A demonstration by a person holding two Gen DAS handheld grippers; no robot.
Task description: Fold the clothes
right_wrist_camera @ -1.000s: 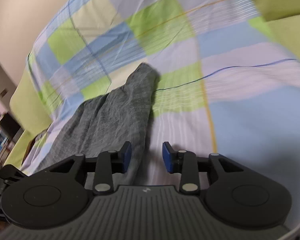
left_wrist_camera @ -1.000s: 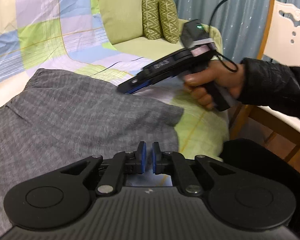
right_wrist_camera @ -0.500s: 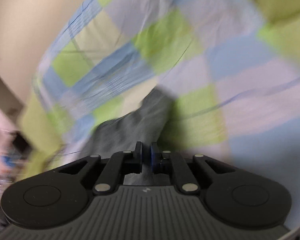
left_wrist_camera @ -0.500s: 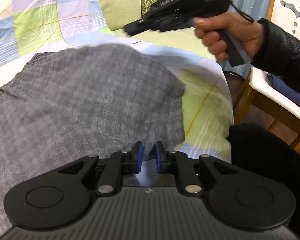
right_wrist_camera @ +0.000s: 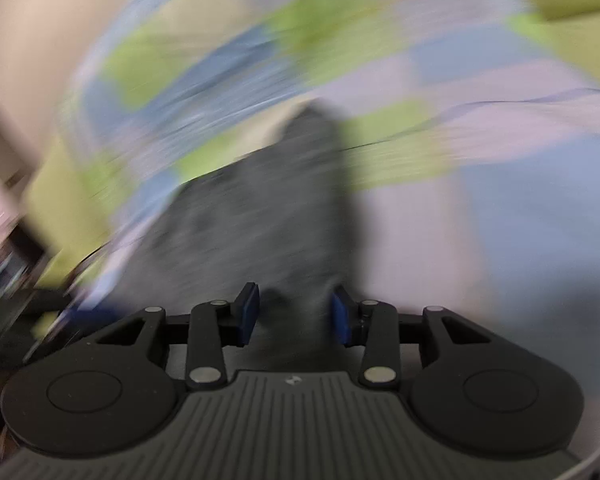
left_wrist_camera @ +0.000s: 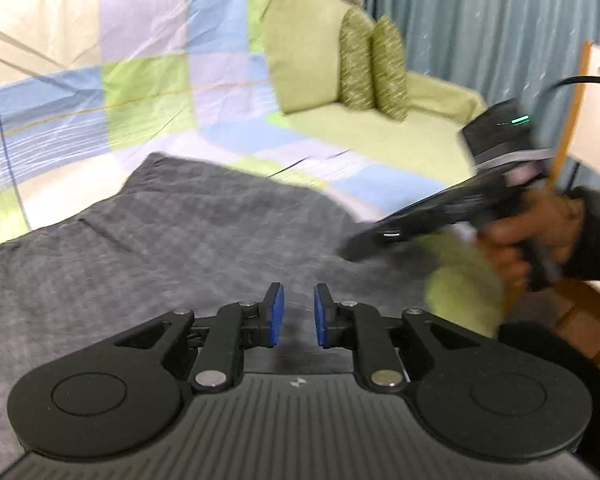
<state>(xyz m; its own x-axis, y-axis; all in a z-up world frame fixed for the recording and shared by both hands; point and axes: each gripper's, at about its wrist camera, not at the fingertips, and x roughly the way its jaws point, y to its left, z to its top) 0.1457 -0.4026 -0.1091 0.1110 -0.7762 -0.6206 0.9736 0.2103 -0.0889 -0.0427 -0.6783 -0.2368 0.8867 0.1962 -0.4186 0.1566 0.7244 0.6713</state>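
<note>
The grey checked garment (left_wrist_camera: pixel 188 248) lies spread across the near part of the bed, on the patchwork bedsheet (left_wrist_camera: pixel 100 92) of blue, green and lilac squares. Its far hem runs level across the sheet and one corner reaches toward the bed's right edge. A short dark slit, perhaps a pocket, shows on the upper face. It looks flat and smooth, as cloth does when laid down to take a crease, but whether it is a single layer or already doubled over cannot be told.

The left gripper (left_wrist_camera: pixel 299 314) hangs low over the garment's near edge. Its blue pads (left_wrist_camera: pixel 277 312) are parted by a narrow gap, with nothing between them — open and empty, the cloth passing beneath.

The right gripper (right_wrist_camera: pixel 296 320) sits at the garment's right side. In its own blurred view the jaws stand wider apart, with grey fabric seen between and below them — not pinched as far as the blur allows. From the left wrist view its black body (left_wrist_camera: pixel 440 208) angles down toward that corner, held by a hand (left_wrist_camera: pixel 528 232) in a dark sleeve.

Beyond lie a plain green cushion (left_wrist_camera: pixel 304 44), two patterned pillows (left_wrist_camera: pixel 372 64), a blue-grey curtain (left_wrist_camera: pixel 480 20) and a wooden chair (left_wrist_camera: pixel 572 92) by the bed's right edge.
</note>
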